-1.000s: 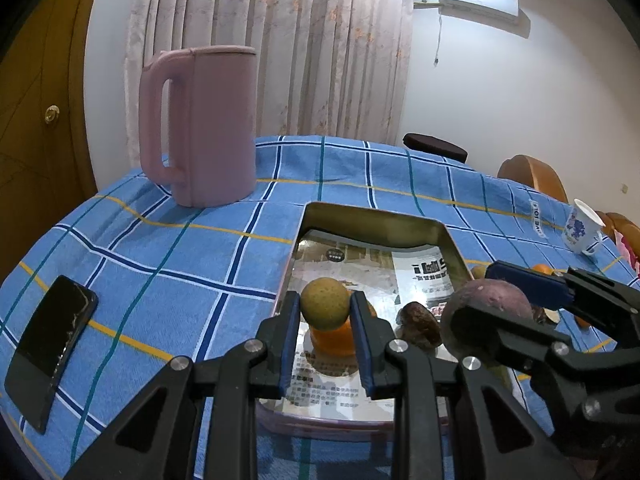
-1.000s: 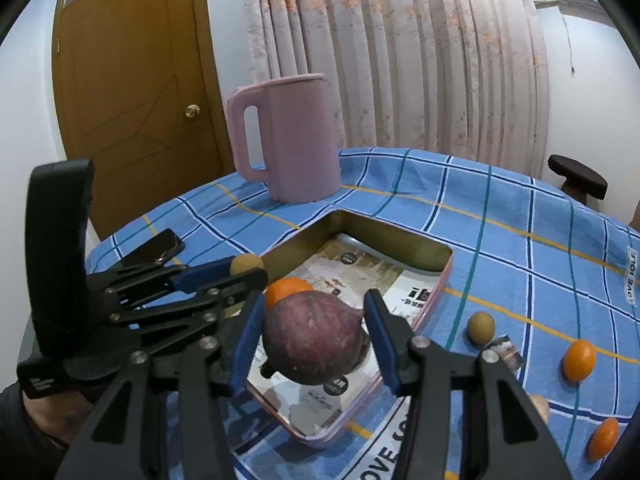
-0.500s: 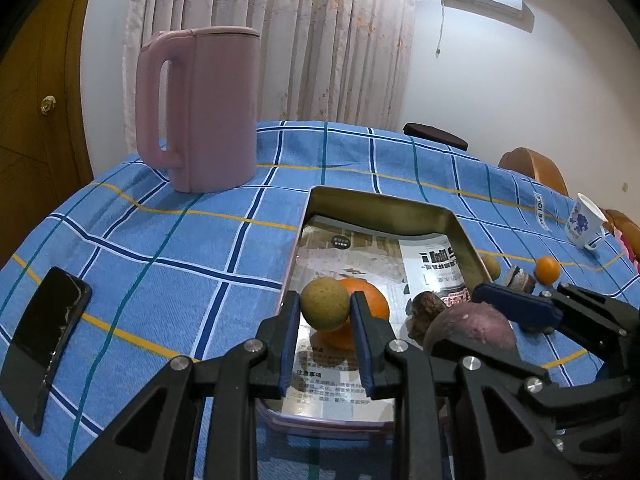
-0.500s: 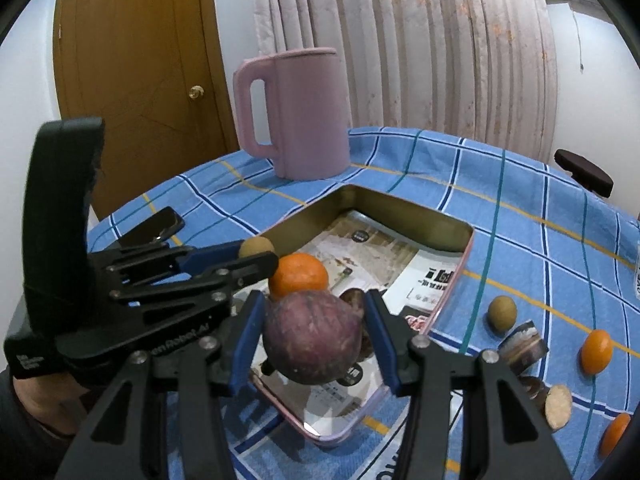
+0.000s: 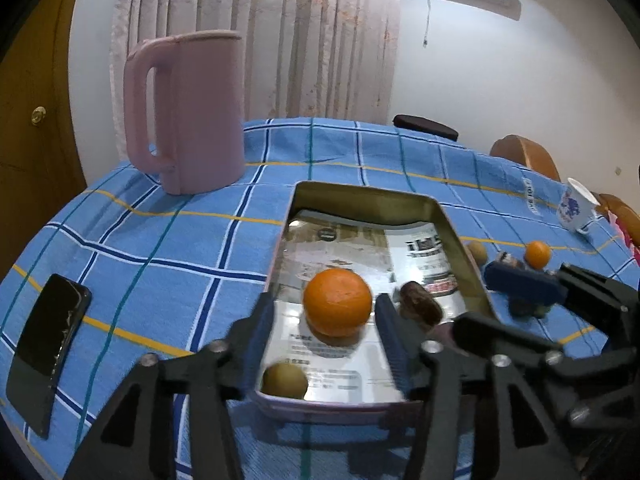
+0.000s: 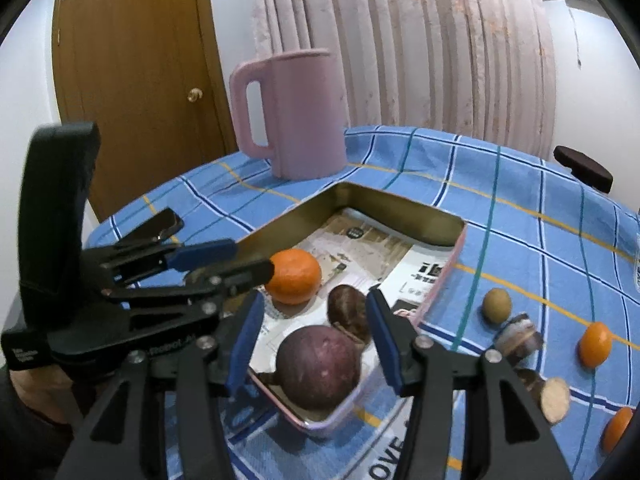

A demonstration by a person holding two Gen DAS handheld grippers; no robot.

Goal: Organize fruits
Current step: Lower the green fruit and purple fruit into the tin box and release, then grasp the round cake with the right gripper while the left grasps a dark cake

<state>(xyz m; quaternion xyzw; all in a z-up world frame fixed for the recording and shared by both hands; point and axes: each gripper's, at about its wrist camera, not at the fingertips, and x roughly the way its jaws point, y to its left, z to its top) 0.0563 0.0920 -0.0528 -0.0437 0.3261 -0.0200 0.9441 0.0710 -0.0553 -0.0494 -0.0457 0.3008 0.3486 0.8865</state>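
A metal tray [image 5: 360,196] [image 6: 400,208] lined with paper sits on the blue checked tablecloth. In it lie an orange [image 5: 337,307] [image 6: 294,276], a small brown fruit [image 5: 420,310] [image 6: 348,312], a small yellow-green fruit [image 5: 285,381] at the near edge, and a round purple fruit [image 6: 318,366] at the near corner. My left gripper [image 5: 326,348] is open above the tray's near end, with the yellow-green fruit below it. My right gripper [image 6: 314,342] is open, its fingers on either side of and just above the purple fruit.
A pink jug [image 5: 188,112] [image 6: 292,116] stands behind the tray. A black phone [image 5: 44,344] [image 6: 160,224] lies at the left. Right of the tray lie a yellow-green fruit [image 6: 497,305], oranges [image 6: 595,344], cut pieces [image 6: 554,400] and a white cup [image 5: 576,210].
Both grippers have opened. The left has let the yellow-green fruit fall into the tray's near edge; the right has let the purple fruit down into the tray's near corner.
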